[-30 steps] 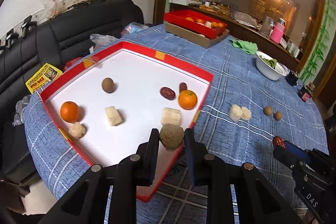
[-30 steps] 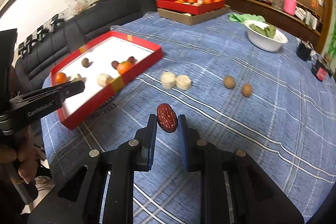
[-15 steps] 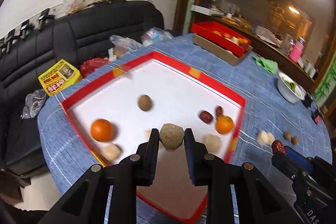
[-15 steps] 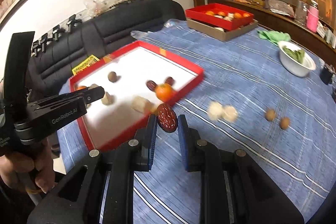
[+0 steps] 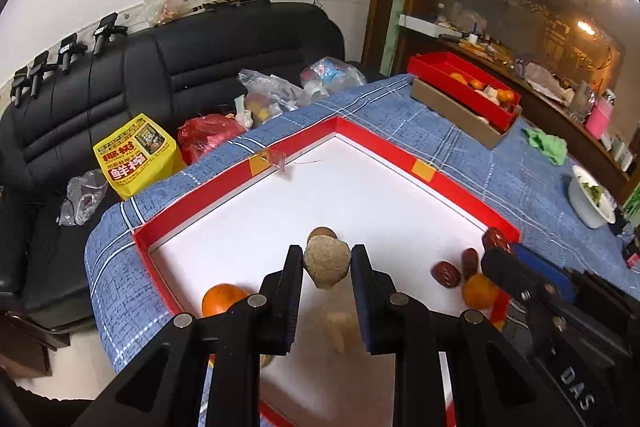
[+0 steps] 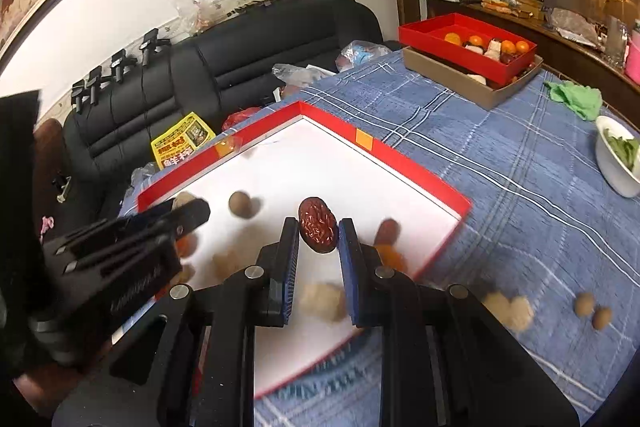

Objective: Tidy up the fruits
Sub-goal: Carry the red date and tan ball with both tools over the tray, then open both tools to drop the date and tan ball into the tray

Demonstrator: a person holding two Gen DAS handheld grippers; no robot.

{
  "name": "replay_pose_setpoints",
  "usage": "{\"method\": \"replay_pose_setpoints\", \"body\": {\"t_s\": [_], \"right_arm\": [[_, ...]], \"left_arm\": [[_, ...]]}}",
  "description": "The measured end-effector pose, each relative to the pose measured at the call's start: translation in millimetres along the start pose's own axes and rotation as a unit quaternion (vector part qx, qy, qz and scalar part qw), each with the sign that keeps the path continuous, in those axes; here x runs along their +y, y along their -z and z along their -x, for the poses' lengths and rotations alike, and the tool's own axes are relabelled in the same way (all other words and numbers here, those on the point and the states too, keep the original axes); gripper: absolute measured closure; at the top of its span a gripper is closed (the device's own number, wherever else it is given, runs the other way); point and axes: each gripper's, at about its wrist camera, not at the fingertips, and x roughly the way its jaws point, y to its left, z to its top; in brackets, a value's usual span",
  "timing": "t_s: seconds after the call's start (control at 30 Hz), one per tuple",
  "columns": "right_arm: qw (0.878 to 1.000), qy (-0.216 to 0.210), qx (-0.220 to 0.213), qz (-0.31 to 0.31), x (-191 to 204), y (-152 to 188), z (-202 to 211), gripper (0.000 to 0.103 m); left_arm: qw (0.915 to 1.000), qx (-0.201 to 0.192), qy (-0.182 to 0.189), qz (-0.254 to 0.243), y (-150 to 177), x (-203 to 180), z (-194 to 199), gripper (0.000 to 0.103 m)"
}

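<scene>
My left gripper [image 5: 326, 263] is shut on a rough tan lump of fruit [image 5: 327, 261], held over the white floor of the red-rimmed tray [image 5: 456, 189]. My right gripper [image 6: 318, 233] is shut on a wrinkled red date [image 6: 317, 230], also above that tray [image 6: 404, 159]. In the tray lie an orange [image 5: 222, 299] at the near left, a brown round fruit [image 5: 321, 231] just behind the lump, two dates [image 5: 446, 274] and a second orange [image 5: 480, 291] at the right. The right gripper's date [image 5: 496, 239] shows at the tray's right rim in the left wrist view.
Two pale chunks [image 6: 510, 311] and two small brown fruits [image 6: 592, 310] lie on the blue checked cloth right of the tray. A second red tray of fruit [image 6: 466, 41] on a cardboard box, a green rag [image 6: 576, 99] and a white bowl [image 6: 616, 157] stand further back. A black sofa [image 5: 160, 75] with bags borders the table.
Both grippers have moved from the table's near side to above the tray, each still holding its fruit. The right one crossed over the tray's rim from the cloth.
</scene>
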Motion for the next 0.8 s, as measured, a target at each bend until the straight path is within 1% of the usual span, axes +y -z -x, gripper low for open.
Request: {"method": "replay_pose_setpoints", "body": {"t_s": [0.17, 0.33, 0.63, 0.7, 0.8], "right_arm": [[1.0, 0.006, 0.018, 0.002, -4, -11, -27, 0.084], [0.999, 0.01, 0.031, -0.002, -11, -17, -46, 0.083], [0.999, 0.01, 0.046, -0.001, -8, -20, -65, 0.083], [0.999, 0.011, 0.05, -0.001, -6, -20, -70, 0.083], [0.998, 0.011, 0.063, 0.003, -2, -19, -78, 0.083]], "left_arm": [[0.9998, 0.003, -0.017, -0.004, -7, 0, -13, 0.08], [0.9994, 0.007, -0.035, 0.004, -11, 5, -24, 0.08], [0.9985, 0.015, -0.052, 0.011, -10, 14, -35, 0.08], [0.9977, 0.018, -0.063, 0.02, -10, 19, -38, 0.08], [0.9966, 0.014, -0.078, 0.025, -10, 24, -38, 0.08]]}}
